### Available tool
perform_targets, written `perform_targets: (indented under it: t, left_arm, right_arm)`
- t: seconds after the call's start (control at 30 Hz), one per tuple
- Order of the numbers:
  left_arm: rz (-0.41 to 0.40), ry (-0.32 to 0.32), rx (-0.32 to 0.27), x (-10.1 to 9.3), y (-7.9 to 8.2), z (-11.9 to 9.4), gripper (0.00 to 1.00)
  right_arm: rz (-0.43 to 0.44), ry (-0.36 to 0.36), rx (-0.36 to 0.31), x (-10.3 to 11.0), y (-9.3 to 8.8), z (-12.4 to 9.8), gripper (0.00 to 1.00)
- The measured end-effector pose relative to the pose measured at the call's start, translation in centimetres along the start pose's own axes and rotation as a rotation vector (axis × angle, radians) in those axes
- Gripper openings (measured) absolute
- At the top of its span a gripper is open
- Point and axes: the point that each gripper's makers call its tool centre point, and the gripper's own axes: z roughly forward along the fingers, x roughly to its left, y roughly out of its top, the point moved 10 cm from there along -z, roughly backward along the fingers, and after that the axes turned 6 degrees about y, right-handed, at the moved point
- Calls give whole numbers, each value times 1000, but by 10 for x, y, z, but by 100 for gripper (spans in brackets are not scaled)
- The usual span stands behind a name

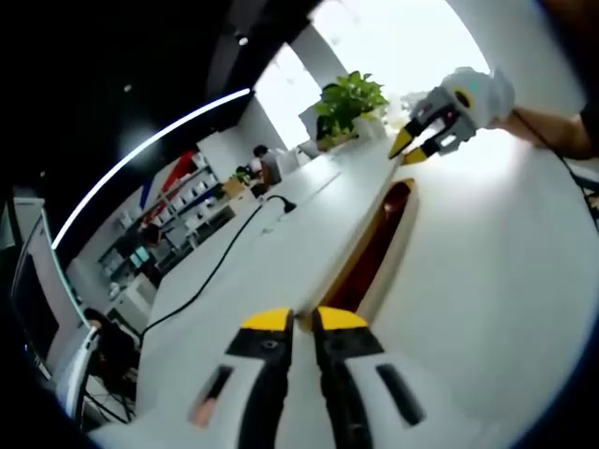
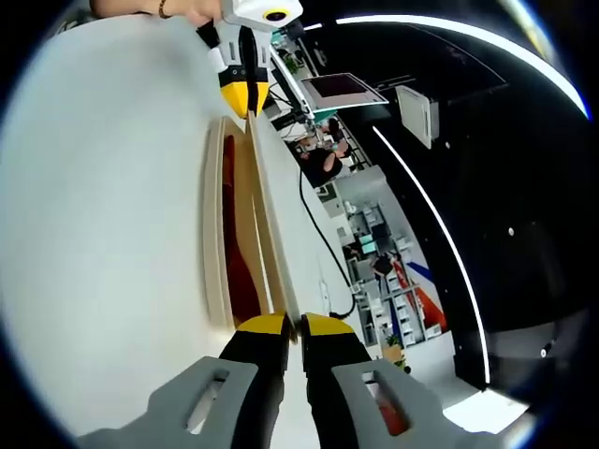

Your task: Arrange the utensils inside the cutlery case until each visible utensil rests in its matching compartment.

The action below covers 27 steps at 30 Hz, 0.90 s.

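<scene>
Both pairs of fingers pinch opposite ends of the cutlery case's [image 2: 234,224] thin wooden lid edge: left gripper [image 1: 304,321] and right gripper [image 2: 285,325] each closed on it. Lying on the white table [image 2: 103,206], the case looks light, stiff and smooth, likely slippery, so those rim ends seem sound holds.

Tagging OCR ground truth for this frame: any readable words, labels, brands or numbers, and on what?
None can be read.
Cutlery case: bare light wood with a red lining, no print showing.
Left tool and right tool: yellow tips, black and grey bodies, no marking showing.
Monitor in the right gripper view: screen lit, content too small to read.
Shelves in the left gripper view: too blurred to read.
</scene>
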Motion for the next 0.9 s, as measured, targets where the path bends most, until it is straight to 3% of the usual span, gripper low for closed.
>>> perform_targets:
  t: [0.3,0.47,0.7,0.8,0.9]
  left_arm:
    - [-1,-29,-7,-2,2,-3,8]
    - [14,-42,26,-3,-1,-3,8]
    - [25,-79,44,-4,-4,-3,12]
    - [10,-82,35,-3,-3,-3,18]
    - [5,-106,40,-4,-3,-4,32]
  right_arm:
    - [-66,1,18,6,1,0,4]
    - [-98,-5,-1,6,0,-2,3]
    - [-156,-98,-4,-2,1,-7,3]
    - [-214,-137,6,-2,4,-9,3]
    - [-242,-167,4,-3,9,-9,3]
